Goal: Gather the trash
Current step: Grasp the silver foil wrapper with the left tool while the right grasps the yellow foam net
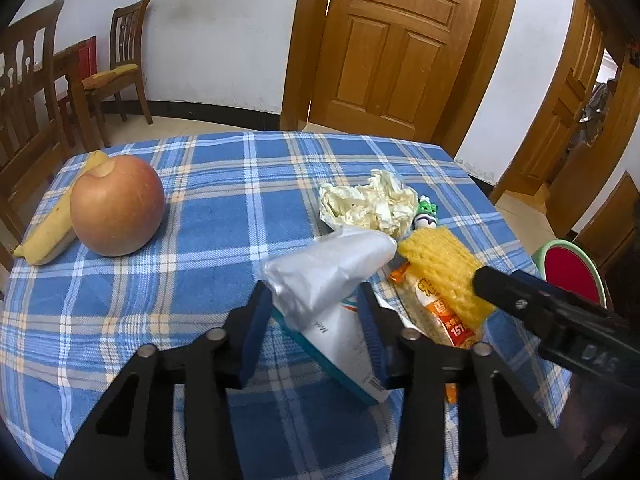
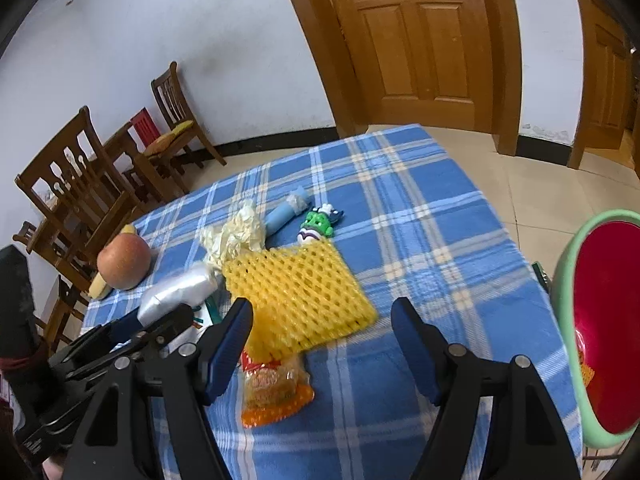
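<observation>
While most trash lies on the table (image 1: 224, 184), your left hand-held gripper (image 1: 316, 320) pinches the silver wrapper (image 1: 328, 268); your right hand-held gripper (image 2: 322, 340) gapes empty over the yellow foam net (image 2: 296, 296), beside the bin (image 2: 564, 280).

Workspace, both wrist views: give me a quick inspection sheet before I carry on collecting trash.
Surface: table under a blue plaid cloth.
Job's things: crumpled paper, silver wrapper on a white carton, yellow foam net over an orange snack packet; bin at the table's right edge.
Clutter: apple, banana, green toy, blue roll.
Grippers: left gripper closing around the silver wrapper and carton, contact unclear; right gripper open over the foam net.
Cables: nothing seen.
Surroundings: wooden chairs, doors, tiled floor.
</observation>
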The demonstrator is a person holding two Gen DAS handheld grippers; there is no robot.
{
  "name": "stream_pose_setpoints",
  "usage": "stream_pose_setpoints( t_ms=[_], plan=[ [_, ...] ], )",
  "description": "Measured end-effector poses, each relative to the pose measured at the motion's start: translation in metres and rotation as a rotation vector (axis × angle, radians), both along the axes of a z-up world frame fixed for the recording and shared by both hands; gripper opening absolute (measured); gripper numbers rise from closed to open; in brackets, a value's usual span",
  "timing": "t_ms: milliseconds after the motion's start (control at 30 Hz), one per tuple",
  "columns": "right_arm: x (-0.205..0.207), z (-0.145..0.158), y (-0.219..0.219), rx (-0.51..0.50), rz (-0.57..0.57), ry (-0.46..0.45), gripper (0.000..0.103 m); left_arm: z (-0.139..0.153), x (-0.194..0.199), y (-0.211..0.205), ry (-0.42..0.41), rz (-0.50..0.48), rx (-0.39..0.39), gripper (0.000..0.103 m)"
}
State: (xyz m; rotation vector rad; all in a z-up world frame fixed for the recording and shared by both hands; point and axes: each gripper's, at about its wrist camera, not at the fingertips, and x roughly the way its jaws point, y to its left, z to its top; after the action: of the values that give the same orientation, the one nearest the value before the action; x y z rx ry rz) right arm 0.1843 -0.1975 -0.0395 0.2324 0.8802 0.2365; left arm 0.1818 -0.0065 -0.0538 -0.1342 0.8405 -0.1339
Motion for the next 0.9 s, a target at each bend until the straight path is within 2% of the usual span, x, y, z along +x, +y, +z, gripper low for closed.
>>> stream_pose_setpoints(
  t_ms=[100, 200, 300, 533, 567, 733, 900],
  plan=[
    [0.004, -0.006, 0.002, 0.007, 0.002, 0.018, 0.073, -0.001, 0.001, 0.002, -0.002, 0.004, -0.009, 0.035],
    [0.006, -0.008, 0.003, 0.016, 0.01, 0.013, 0.066, -0.002, 0.001, 0.004, -0.004, 0.009, -0.013, 0.027],
    [0.005, -0.006, 0.003, 0.021, 0.019, 0.002, 0.052, -0.001, 0.001, 0.005, -0.007, 0.008, -0.019, 0.025],
    [0.004, 0.002, 0.008, 0.007, 0.039, -0.034, 0.009, 0.0, -0.002, 0.005, -0.012, 0.004, -0.029, 0.024],
    [0.004, 0.003, 0.008, 0.005, 0.038, -0.034, 0.006, 0.002, -0.003, 0.005, -0.015, 0.005, -0.031, 0.024],
    [0.001, 0.006, -0.002, 0.032, 0.021, -0.031, 0.002, 0.009, -0.007, 0.007, -0.029, 0.01, -0.041, 0.024],
    [-0.005, 0.015, -0.003, 0.051, 0.042, -0.061, 0.006, 0.015, -0.011, 0.011, -0.039, 0.028, -0.055, 0.024]
  ],
)
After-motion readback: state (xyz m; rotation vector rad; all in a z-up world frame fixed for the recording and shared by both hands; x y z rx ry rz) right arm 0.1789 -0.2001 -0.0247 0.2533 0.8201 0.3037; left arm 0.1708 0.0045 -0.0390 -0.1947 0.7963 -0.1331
